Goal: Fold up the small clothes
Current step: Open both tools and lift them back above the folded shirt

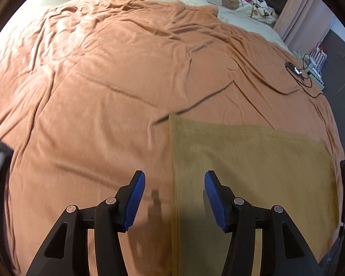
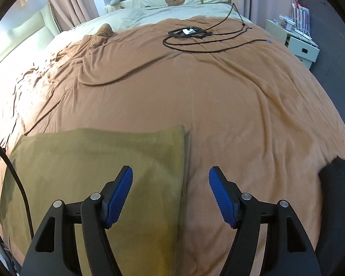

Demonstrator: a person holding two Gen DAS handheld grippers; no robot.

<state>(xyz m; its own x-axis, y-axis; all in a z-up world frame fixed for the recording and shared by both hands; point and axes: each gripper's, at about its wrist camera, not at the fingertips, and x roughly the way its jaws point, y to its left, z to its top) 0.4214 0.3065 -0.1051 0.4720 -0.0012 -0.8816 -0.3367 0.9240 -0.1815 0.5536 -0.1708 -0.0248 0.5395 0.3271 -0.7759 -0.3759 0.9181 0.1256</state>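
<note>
Left gripper [image 1: 174, 197] jaws apart, empty; right gripper [image 2: 170, 195] likewise. Olive cloth [image 1: 253, 172] flat on orange blanket [image 1: 103, 92], spanning between both claws; each straddles a side edge. Probably folded once.

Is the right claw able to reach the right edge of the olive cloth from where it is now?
Probably yes. The right claw is open and empty, directly above the olive cloth's right edge, and nothing lies between them on the orange blanket.
</note>
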